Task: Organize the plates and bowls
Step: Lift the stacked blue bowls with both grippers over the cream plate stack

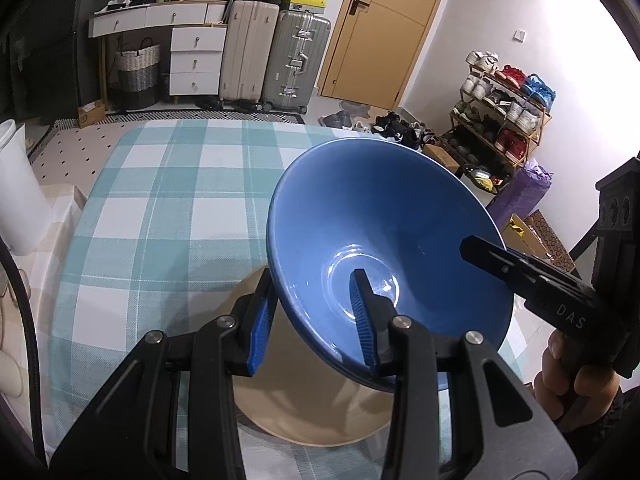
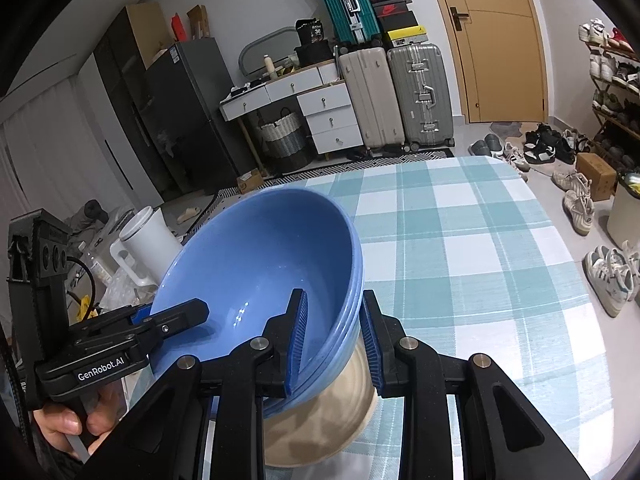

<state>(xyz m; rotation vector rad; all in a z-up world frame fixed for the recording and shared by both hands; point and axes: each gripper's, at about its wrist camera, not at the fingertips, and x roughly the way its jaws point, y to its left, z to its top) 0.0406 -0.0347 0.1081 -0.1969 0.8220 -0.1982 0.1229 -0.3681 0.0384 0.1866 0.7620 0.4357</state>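
Now, left jaws: the left gripper (image 1: 316, 316) straddles the near wall of the blue bowl (image 1: 384, 216), one finger outside at 9 o'clock of the rim, the other inside the bowl; the outer pad looks close against the wall, yet whether the pair truly pinch it I cannot tell
Right jaws: the right gripper (image 2: 334, 336) straddles the opposite wall of the same blue bowl (image 2: 256, 256), one pad inside, the other outside at 3 o'clock; a gap shows between the outer pad and the wall, so the grip cannot be confirmed
Bowl: stacked blue bowls by the look of the layered rims in the right wrist view, tilted, mouth facing up and toward the left wrist camera
Across views: the right gripper (image 1: 480, 252) enters the left wrist view at 3 o'clock, reaching over the rim; the left gripper (image 2: 192, 312) enters the right wrist view at 9 o'clock, its tip on the rim
Under the bowl: a beige plate (image 1: 316, 412) lies flat on the table, at 6 o'clock below the bowl; the same plate (image 2: 320, 420) shows beneath the bowl in the right wrist view
Table: a teal and white checked tablecloth (image 1: 160, 208) covers it
Further out: suitcases (image 1: 276, 60) and a wooden door (image 1: 384, 28) at 12 o'clock, a shoe rack (image 1: 504, 112) at 2 o'clock, a white bin (image 2: 148, 240) at 9 o'clock of the right wrist view
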